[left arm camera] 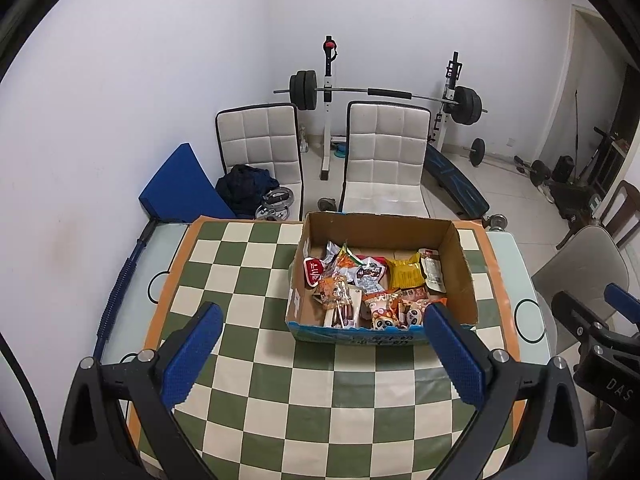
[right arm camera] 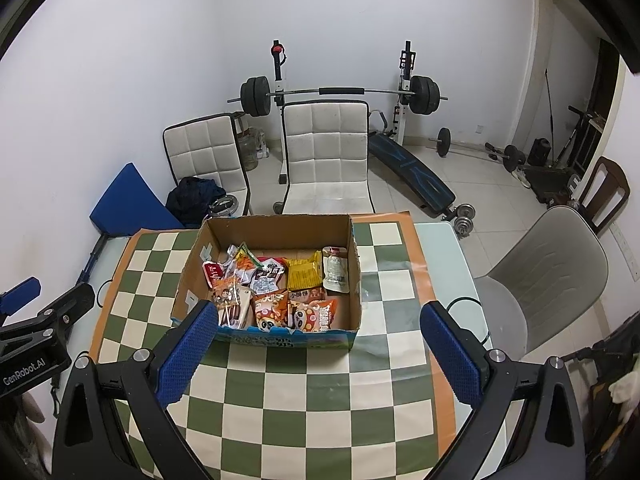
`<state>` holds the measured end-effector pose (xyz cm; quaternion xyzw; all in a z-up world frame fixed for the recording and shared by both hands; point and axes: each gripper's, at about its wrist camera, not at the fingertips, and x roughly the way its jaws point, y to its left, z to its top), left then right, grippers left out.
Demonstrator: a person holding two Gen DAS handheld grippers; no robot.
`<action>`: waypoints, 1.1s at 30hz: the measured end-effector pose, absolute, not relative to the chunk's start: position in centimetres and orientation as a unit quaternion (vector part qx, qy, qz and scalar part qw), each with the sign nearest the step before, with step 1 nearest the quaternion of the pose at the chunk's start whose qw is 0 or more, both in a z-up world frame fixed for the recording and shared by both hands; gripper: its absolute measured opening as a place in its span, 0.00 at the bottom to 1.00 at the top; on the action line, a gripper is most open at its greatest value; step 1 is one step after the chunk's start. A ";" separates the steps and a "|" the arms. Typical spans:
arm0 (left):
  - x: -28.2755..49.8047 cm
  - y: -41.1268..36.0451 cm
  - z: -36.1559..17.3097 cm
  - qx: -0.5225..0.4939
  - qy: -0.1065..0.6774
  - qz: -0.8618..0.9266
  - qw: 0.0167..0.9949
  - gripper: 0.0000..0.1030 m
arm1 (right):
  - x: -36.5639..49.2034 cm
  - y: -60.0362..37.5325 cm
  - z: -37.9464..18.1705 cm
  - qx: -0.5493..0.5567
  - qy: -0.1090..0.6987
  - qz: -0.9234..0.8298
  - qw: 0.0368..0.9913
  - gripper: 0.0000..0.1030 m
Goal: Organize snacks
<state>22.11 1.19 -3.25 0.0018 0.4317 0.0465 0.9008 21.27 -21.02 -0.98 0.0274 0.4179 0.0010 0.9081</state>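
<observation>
A cardboard box [left arm camera: 384,276] of mixed snack packets [right arm camera: 276,284] sat at the far middle of the checkered tabletop [left arm camera: 280,380]. The left hand-held gripper [left arm camera: 324,354] and right hand-held gripper [right arm camera: 320,350] hovered before it, both spread wide and holding nothing. The packets looked light, soft and crinkly, best pinched at a sealed edge. "GenRobot.AI" was legible on the left unit; packet lettering was too small to read.

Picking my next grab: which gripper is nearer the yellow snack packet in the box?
Roughly equal. Left gripper and right gripper, both open, hover short of the cardboard box; the yellow snack packet lies toward its back.
</observation>
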 end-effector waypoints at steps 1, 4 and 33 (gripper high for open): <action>22.1 1.1 -3.3 0.003 0.433 0.046 0.900 1.00 | 21.3 -21.0 -1.0 0.028 0.418 0.001 0.908 1.00; 22.3 1.0 -3.4 0.005 0.438 0.043 0.898 1.00 | 21.3 -21.1 -1.0 0.027 0.419 0.001 0.908 1.00; 22.1 1.1 -3.4 0.015 0.443 0.038 0.896 1.00 | 21.0 -21.0 -0.8 0.031 0.428 -0.005 0.903 1.00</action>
